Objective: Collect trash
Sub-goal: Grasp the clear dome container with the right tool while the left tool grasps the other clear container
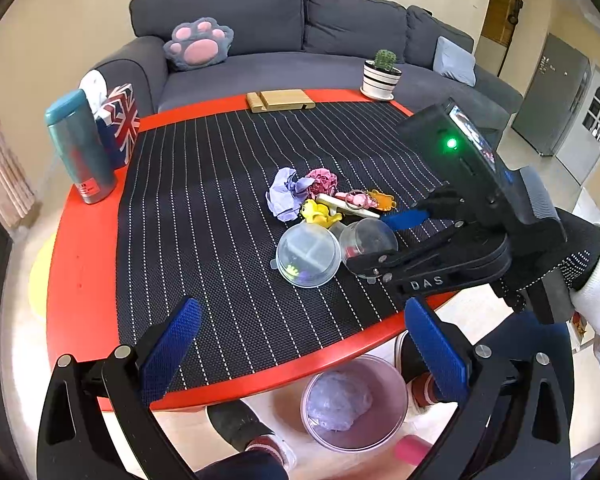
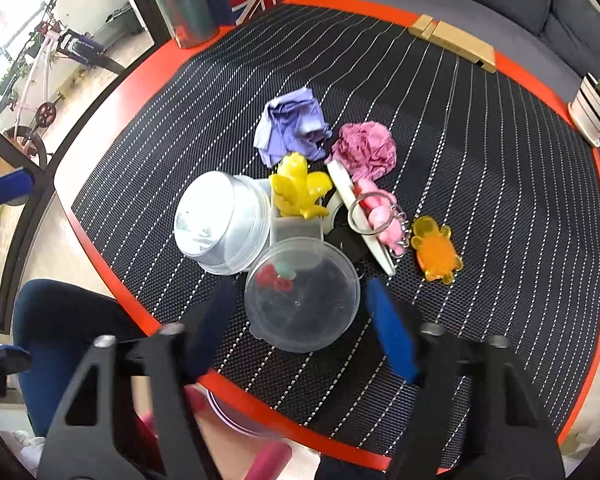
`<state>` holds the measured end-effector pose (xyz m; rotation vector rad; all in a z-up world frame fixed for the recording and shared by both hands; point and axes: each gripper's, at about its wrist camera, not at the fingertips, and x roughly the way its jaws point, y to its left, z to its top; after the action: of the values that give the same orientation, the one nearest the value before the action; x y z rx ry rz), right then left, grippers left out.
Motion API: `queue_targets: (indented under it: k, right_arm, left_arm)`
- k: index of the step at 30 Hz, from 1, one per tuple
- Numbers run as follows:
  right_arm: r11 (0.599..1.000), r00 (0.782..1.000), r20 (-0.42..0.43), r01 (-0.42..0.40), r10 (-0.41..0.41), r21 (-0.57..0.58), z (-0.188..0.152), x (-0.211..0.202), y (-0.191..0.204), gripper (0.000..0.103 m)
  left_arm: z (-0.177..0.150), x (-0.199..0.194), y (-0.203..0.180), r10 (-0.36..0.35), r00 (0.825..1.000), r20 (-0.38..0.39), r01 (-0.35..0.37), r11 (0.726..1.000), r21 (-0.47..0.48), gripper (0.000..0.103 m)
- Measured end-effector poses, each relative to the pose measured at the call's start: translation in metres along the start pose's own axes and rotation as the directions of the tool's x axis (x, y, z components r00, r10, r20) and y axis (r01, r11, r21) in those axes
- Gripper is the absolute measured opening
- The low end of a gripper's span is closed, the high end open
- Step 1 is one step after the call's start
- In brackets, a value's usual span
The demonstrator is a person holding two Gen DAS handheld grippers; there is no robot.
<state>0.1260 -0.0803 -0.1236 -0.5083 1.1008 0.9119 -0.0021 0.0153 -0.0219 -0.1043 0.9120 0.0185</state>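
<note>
A crumpled purple paper (image 2: 292, 128) (image 1: 284, 194) and a crumpled pink paper (image 2: 366, 148) (image 1: 323, 180) lie mid-table on the black mat. Near them are two clear plastic tubs (image 2: 302, 298) (image 2: 226, 226), a yellow toy (image 2: 300, 192), a pink keyring figure (image 2: 384, 220) and an orange turtle (image 2: 436, 254). My right gripper (image 2: 300, 336) is open, its blue pads either side of the nearer tub (image 1: 368, 240). My left gripper (image 1: 300, 352) is open and empty above the table's near edge. A pink bin (image 1: 354, 402) with purple trash in it stands on the floor below.
A teal flask (image 1: 80, 148), a Union Jack tissue box (image 1: 120, 124), a wooden stand (image 1: 280, 100) and a potted cactus (image 1: 380, 74) sit along the red table's (image 1: 80, 264) far rim. A grey sofa (image 1: 284, 32) lies behind. Feet and legs are by the bin.
</note>
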Motion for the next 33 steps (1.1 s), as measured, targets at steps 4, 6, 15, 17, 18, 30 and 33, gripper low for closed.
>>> queue_targets:
  k: [4,6,15,17,18,30,33]
  right_arm:
    - [1.000,1.000,0.015,-0.010,0.010,0.010,-0.003,-0.004,-0.003,0.058]
    - [1.000,0.999,0.030,-0.011,0.011,0.022,-0.005,-0.008,-0.006,0.058]
    - [0.996,0.994,0.110,-0.027,0.018,0.079,-0.012,-0.039,-0.018,0.058]
    - [0.995,0.992,0.122,-0.026,0.014,0.094,-0.015,-0.044,-0.023,0.058]
    - [0.995,0.992,0.125,-0.025,0.013,0.099,-0.016,-0.045,-0.025,0.058]
    - [0.991,0.990,0.142,-0.013,-0.006,0.132,-0.027,-0.056,-0.044,0.058]
    - [0.990,0.990,0.143,-0.014,-0.006,0.138,-0.028,-0.056,-0.046,0.058]
  left_arm:
    - [0.001,0.001,0.000,-0.001,1.000,-0.001,0.001,1.000,-0.001,0.098]
    - [0.002,0.002,0.000,0.001,1.000,0.000,-0.001,1.000,0.002,0.098]
    - [0.012,0.020,-0.001,-0.010,1.000,-0.014,0.010,1.000,0.009,0.098]
    - [0.017,0.028,-0.002,-0.002,1.000,-0.027,0.003,1.000,0.020,0.098]
    - [0.019,0.032,-0.003,-0.003,0.999,-0.032,0.004,1.000,0.021,0.098]
    - [0.035,0.084,0.001,0.001,0.990,-0.141,0.001,1.000,0.014,0.098]
    - [0.035,0.096,0.002,0.000,0.986,-0.168,0.003,1.000,0.018,0.098]
